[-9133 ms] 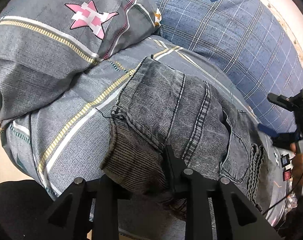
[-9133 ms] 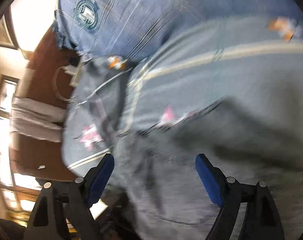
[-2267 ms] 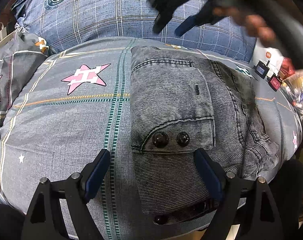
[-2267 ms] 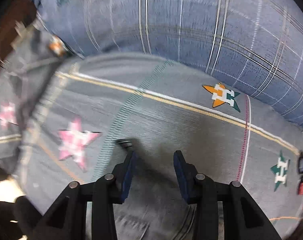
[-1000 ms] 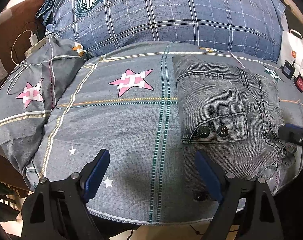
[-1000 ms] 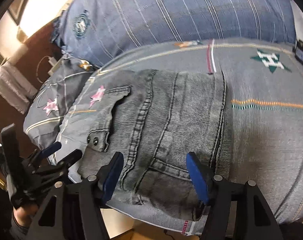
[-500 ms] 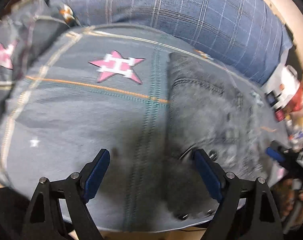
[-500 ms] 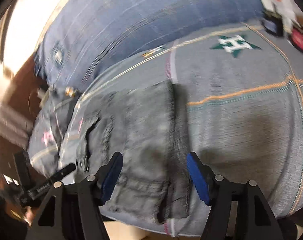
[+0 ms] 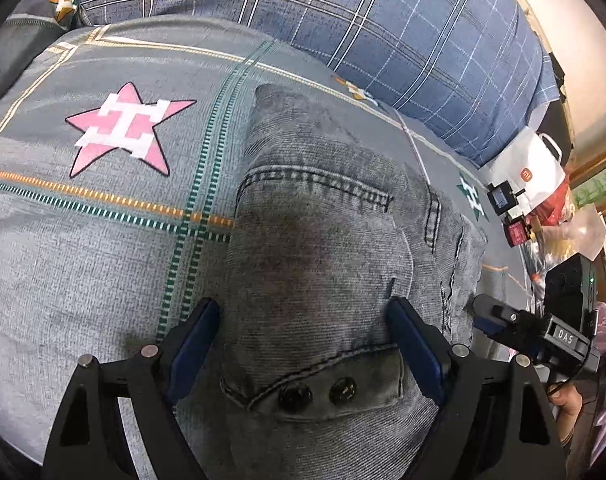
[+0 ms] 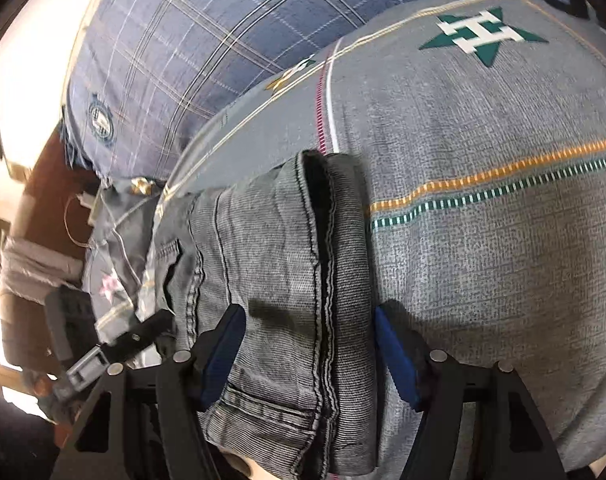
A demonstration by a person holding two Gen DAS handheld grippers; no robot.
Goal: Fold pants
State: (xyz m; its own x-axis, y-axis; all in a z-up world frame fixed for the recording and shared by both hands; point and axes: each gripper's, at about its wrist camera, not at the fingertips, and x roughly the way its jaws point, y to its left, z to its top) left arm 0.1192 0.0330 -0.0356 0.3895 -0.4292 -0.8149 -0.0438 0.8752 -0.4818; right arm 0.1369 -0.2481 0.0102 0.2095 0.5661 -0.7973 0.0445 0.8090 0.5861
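Note:
The grey denim pants (image 9: 323,248) lie folded in a compact stack on the grey star-print bedspread (image 9: 95,248). My left gripper (image 9: 303,320) is open, its blue-padded fingers straddling the stack's left end near a pocket flap with two dark snaps (image 9: 319,394). My right gripper (image 10: 309,332) is open, its fingers straddling the stack's right edge, where the layered hems (image 10: 327,264) show. Each gripper also shows in the other's view: the right one (image 9: 503,316) and the left one (image 10: 135,340).
A blue plaid pillow (image 9: 383,32) lies along the back of the bed. A white paper bag (image 9: 527,176) and small dark devices (image 9: 503,200) stand at the far right. A brown nightstand with cables (image 10: 79,216) is at the bed's left.
Both grippers have moved in close to the folded pants, one at each end, and now straddle the stack. Both stay open.

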